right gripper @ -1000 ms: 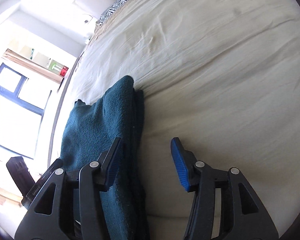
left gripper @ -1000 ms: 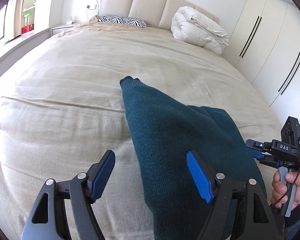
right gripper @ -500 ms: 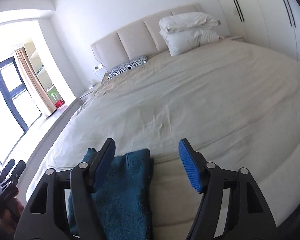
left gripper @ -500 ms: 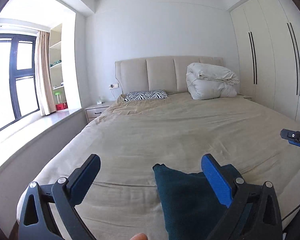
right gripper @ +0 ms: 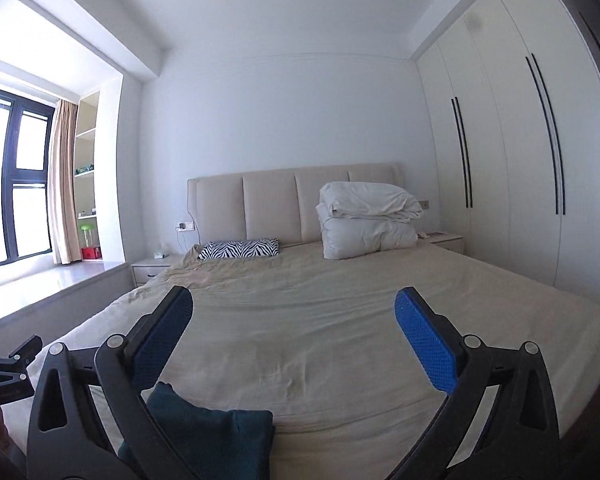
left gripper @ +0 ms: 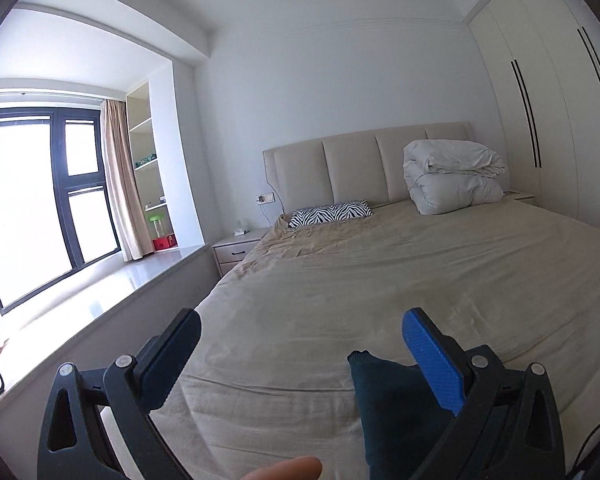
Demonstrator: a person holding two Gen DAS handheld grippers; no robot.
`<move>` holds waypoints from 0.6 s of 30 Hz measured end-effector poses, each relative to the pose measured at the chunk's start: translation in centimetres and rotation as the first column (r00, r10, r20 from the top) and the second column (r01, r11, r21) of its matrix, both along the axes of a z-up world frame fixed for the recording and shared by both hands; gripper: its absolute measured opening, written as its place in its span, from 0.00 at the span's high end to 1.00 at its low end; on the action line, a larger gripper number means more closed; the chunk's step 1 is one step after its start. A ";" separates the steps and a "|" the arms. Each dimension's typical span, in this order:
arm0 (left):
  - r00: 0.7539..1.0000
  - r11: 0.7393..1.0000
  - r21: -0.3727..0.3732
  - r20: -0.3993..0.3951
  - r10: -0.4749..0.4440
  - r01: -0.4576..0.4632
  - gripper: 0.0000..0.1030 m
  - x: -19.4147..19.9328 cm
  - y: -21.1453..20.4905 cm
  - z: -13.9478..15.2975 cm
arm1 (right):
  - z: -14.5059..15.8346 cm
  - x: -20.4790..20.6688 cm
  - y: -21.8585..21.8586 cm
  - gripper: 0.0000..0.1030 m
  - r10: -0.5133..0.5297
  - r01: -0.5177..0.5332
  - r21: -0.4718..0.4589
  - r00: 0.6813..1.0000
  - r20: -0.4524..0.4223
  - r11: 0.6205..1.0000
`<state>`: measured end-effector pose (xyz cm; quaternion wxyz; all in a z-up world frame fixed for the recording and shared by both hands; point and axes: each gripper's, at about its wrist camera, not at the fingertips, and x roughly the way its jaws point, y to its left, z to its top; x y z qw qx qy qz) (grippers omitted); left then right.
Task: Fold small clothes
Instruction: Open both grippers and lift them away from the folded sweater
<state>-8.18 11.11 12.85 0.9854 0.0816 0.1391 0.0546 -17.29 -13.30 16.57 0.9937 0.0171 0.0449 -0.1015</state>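
Note:
A dark teal knitted garment [left gripper: 392, 408] lies folded on the near end of the beige bed [left gripper: 380, 280]. In the left wrist view it sits low behind the right finger of my left gripper [left gripper: 300, 320], which is open and held above the bed with nothing between its fingers. In the right wrist view the garment [right gripper: 212, 432] lies low on the left, partly behind the left finger of my right gripper [right gripper: 293, 298]. That gripper's jaws are opening, with nothing between them. Both grippers point along the bed towards the headboard.
A folded white duvet [left gripper: 452, 176] and a zebra-striped pillow [left gripper: 332, 212] lie at the head of the bed. A white wardrobe [left gripper: 540, 120] lines the right wall. A nightstand [left gripper: 236, 248] and a window ledge [left gripper: 100, 300] run along the left. A person's fingertip [left gripper: 288, 470] shows at the bottom edge.
Both grippers have let go of the garment, opened wide, risen and tilted up from the bedsheet to look at the headboard. The garment now lies folded below them.

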 end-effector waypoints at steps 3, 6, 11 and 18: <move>0.991 0.997 -0.077 -0.132 -0.003 -0.007 0.00 1.6 0.3 -1.5 | -0.5 0.2 1.6 0.00 0.020 -0.023 -0.061 0.998 -0.060 0.998; 0.961 0.989 -0.146 -0.275 -0.023 -0.018 0.00 2.8 0.4 -4.1 | -2.0 1.1 2.7 0.00 -0.002 -0.011 -0.079 0.987 -0.163 0.997; 0.901 0.980 -0.195 -0.431 -0.056 -0.032 0.00 3.7 0.5 -8.4 | -6.0 2.6 2.3 0.00 0.020 0.001 0.061 0.939 -0.345 0.998; 0.834 0.981 -0.179 -0.551 -0.035 -0.077 0.00 3.4 0.2 -12.7 | -12.0 4.9 2.4 0.00 0.038 0.059 0.147 0.815 -0.578 0.987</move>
